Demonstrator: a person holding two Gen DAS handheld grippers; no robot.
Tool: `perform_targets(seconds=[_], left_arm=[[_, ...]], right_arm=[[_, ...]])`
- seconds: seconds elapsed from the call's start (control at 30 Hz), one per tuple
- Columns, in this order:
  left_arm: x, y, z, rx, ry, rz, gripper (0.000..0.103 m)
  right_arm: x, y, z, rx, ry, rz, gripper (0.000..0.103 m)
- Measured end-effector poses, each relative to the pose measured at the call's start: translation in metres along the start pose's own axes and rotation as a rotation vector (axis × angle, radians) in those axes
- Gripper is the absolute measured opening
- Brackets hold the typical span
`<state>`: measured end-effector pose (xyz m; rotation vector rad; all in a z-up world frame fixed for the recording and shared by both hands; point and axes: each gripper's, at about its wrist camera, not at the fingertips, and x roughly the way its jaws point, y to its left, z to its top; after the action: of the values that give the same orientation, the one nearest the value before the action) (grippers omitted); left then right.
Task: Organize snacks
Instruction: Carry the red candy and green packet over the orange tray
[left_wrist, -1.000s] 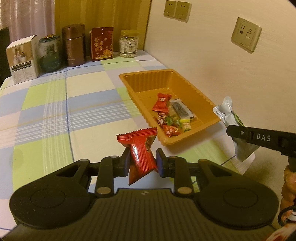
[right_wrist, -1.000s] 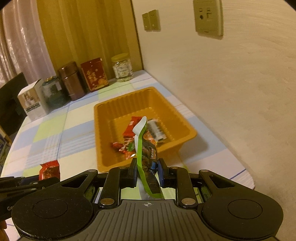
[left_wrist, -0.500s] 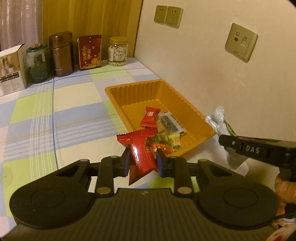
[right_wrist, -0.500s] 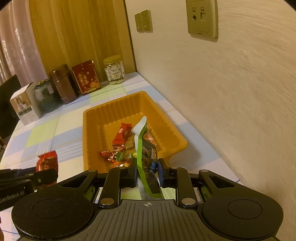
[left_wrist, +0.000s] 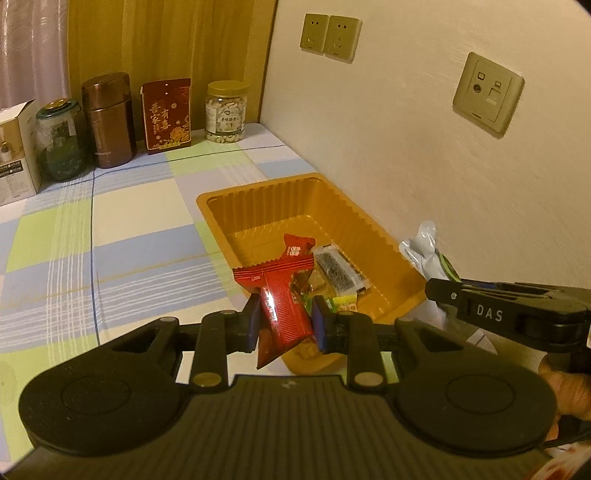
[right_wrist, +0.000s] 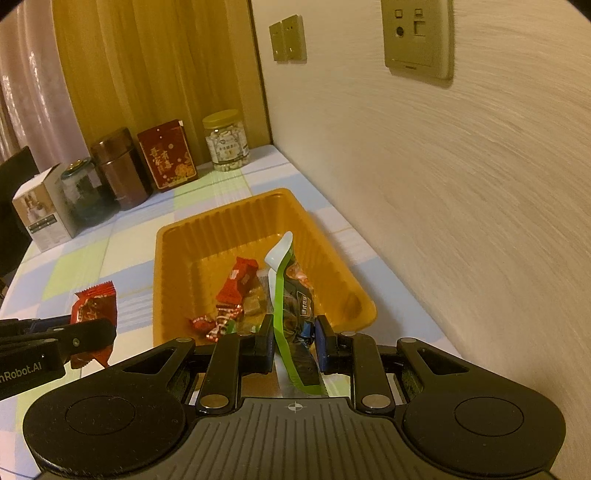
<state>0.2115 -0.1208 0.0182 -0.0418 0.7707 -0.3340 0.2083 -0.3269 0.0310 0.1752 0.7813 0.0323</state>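
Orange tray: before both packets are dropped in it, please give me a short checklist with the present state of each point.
1. Red snack packet clamped in left hand-held gripper: ok.
2. Green-edged packet clamped in right hand-held gripper: ok.
3. Orange tray has free floor at its far end: ok.
4. Both packets over the tray: cannot tell.
5. The two tools apart from each other: ok.

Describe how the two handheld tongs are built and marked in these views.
Both tongs are matte black plastic. A ribbed base carries two round discs and angled link arms with brass-coloured pivot pins. The left tongs and right tongs have dark blue pads on the fingertips. White lettering on the sides reads "DAS" on the right, "Robot.AI" on the left.
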Motion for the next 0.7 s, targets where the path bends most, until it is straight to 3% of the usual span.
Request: perform_targets(seconds=[0.7], left_arm=[[0.075,0.005,0.052,0.035,0.044,-0.033,0.025]], right_arm=[[0.062,-0.005,0.050,-0.014,0.013,0.069,0.022]])
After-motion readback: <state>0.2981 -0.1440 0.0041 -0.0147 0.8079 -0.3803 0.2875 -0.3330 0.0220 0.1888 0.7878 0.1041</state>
